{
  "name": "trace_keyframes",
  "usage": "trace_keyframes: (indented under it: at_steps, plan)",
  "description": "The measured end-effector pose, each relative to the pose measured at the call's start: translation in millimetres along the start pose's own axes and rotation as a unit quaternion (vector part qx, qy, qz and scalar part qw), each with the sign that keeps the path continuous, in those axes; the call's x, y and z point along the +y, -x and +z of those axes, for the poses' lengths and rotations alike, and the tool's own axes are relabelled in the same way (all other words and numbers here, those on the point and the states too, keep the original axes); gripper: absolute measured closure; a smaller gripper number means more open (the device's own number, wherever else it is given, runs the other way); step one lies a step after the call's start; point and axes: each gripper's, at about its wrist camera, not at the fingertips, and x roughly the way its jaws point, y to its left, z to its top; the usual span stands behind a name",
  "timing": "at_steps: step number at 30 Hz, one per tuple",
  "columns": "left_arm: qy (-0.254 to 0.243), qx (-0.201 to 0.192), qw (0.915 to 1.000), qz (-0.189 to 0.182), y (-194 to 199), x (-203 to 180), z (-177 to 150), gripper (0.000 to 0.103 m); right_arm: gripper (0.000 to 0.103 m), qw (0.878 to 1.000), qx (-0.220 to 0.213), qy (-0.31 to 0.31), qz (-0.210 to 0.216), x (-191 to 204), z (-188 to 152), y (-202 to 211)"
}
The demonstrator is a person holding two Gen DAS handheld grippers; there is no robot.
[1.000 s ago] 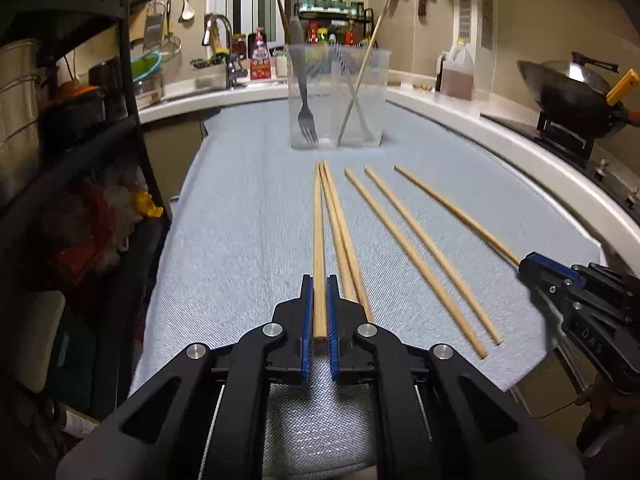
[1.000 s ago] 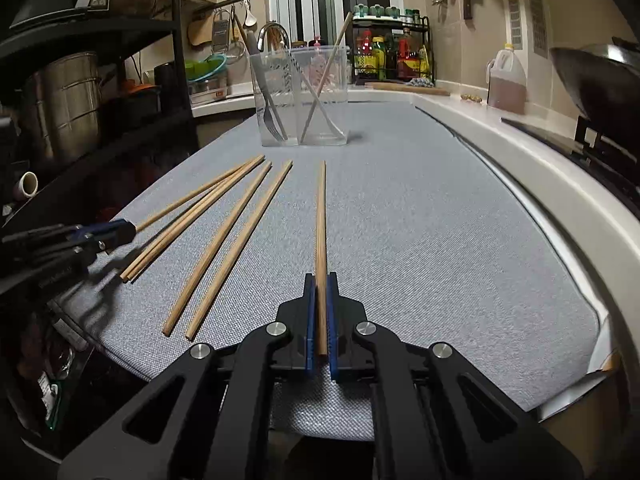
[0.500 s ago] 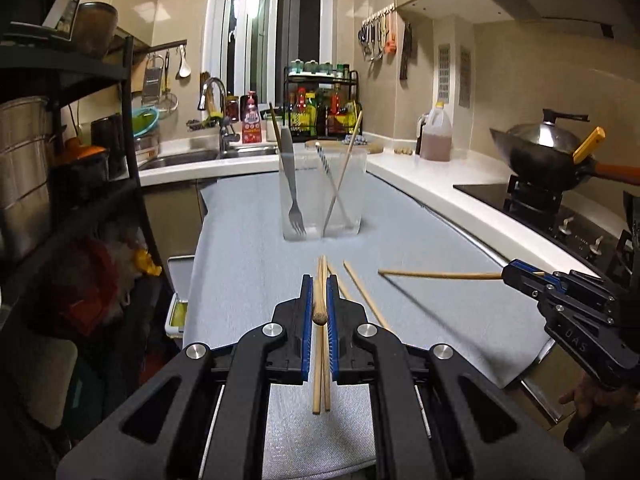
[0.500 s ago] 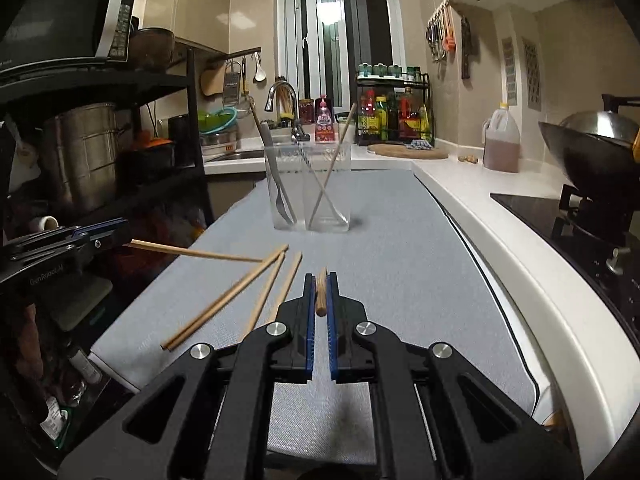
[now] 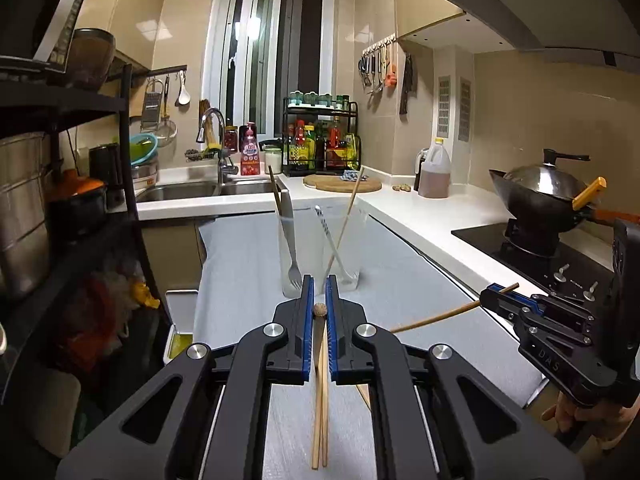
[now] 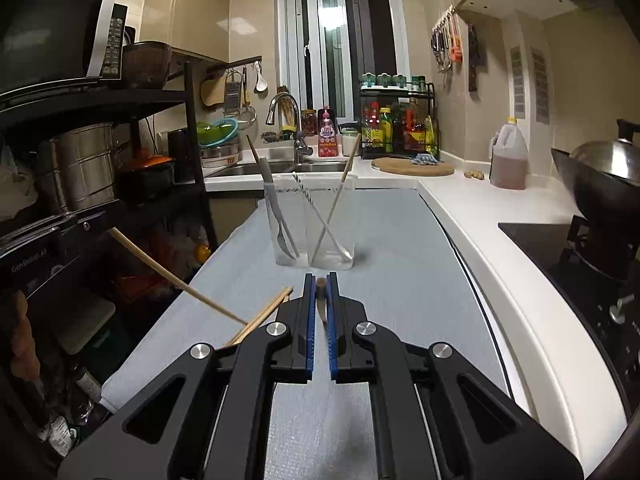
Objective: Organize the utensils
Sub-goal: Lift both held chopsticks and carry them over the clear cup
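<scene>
Left tool (image 5: 319, 312) raised above the counter (image 5: 248, 264), angled slightly down, jaws clamped on one chopstick (image 5: 320, 309) seen end-on; right tool (image 6: 320, 300) likewise lifted and tilted, clamped on another chopstick (image 6: 321, 285). Remaining chopsticks (image 5: 320, 420) lying flat on the grey counter mat below — clear holder (image 6: 314, 224) further ahead, with a fork and more sticks standing in it. Behind: sink (image 5: 180, 191), spice rack, wok (image 5: 540, 192) on the stove at right.
</scene>
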Motion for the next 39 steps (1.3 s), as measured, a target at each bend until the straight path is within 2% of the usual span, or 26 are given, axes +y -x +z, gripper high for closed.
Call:
trace_keyframes:
  at_steps: [9,21,26,32,39]
  plan:
    - [-0.009,-0.003,0.9999,0.005,-11,3,39,0.097,0.098,1.000,-0.006,-0.008,0.002,-7,40,-11]
    - [0.007,0.018,0.9998,-0.001,-31,14,86,0.097,0.098,1.000,-0.008,-0.007,0.012,-16,90,-22]
    - [-0.003,0.002,1.0000,-0.002,-40,11,116,0.097,0.098,0.999,-0.025,-0.008,0.018,-18,122,-26]
    - [-0.016,-0.034,0.9992,-0.008,-52,5,165,0.097,0.098,0.998,-0.060,0.004,0.024,-14,169,-32]
    - [-0.024,-0.073,0.9969,-0.012,-75,-1,205,0.097,0.098,0.996,-0.091,0.015,0.019,-11,211,-52]
